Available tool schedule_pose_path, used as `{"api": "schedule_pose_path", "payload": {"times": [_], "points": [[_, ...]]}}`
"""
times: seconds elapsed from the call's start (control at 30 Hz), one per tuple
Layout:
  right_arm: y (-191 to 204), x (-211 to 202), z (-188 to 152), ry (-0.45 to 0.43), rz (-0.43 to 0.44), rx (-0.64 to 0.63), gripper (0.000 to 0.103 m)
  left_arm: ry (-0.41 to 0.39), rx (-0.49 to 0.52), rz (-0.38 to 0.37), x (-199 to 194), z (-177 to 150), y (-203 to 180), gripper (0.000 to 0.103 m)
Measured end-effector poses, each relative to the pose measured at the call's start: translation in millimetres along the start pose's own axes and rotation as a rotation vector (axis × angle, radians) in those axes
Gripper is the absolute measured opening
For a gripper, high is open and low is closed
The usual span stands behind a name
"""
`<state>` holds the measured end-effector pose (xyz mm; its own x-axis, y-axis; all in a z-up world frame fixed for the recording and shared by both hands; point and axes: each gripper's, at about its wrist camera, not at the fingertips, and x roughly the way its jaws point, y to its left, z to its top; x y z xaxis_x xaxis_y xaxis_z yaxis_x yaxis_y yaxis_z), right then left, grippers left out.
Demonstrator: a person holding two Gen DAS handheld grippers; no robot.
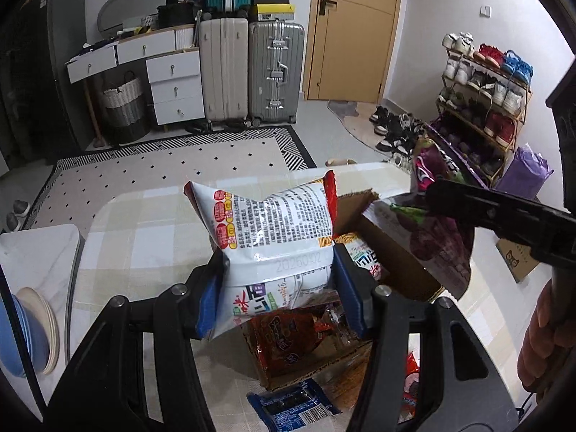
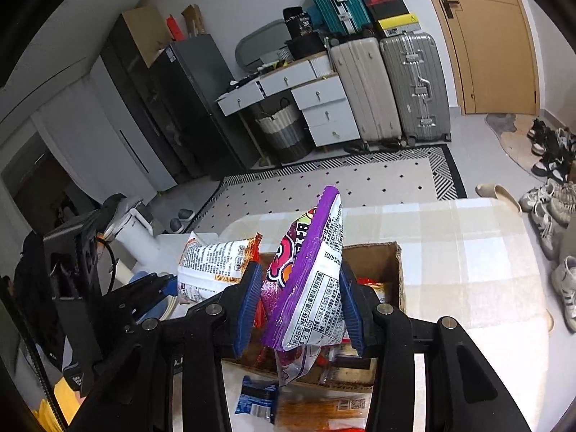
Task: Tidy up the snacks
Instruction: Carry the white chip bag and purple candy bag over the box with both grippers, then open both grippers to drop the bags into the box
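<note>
- The table (image 1: 151, 223), under a pale checked cloth, carries one open cardboard box (image 2: 390, 262) near its middle, already holding several snack packets.
- Step in hand, by judgement: both packets are being carried to the box; the next move calls for lowering each over the opening and parting the jaws.
- The left gripper (image 1: 279, 288) clamps one white snack bag (image 1: 273, 230) between its blue pads, held above the box's near edge.
- The right gripper (image 2: 300, 306), jaws pinched close, grips one purple snack bag (image 2: 309, 280) above the box.
- One blue packet (image 1: 293, 405) lies on the table at the near edge, outside the box.
</note>
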<state>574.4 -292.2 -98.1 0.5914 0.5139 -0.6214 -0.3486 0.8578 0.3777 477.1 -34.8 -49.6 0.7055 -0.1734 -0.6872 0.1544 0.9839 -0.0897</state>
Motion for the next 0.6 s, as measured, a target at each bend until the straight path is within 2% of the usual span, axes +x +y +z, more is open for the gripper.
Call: {"api": "schedule_pose_path", "payload": {"times": [0.6], "points": [[-8,34,-13,0.054,-0.029,-0.001,0.043,0.082,0.065,0.01,67,6,-26,0.054]]}}
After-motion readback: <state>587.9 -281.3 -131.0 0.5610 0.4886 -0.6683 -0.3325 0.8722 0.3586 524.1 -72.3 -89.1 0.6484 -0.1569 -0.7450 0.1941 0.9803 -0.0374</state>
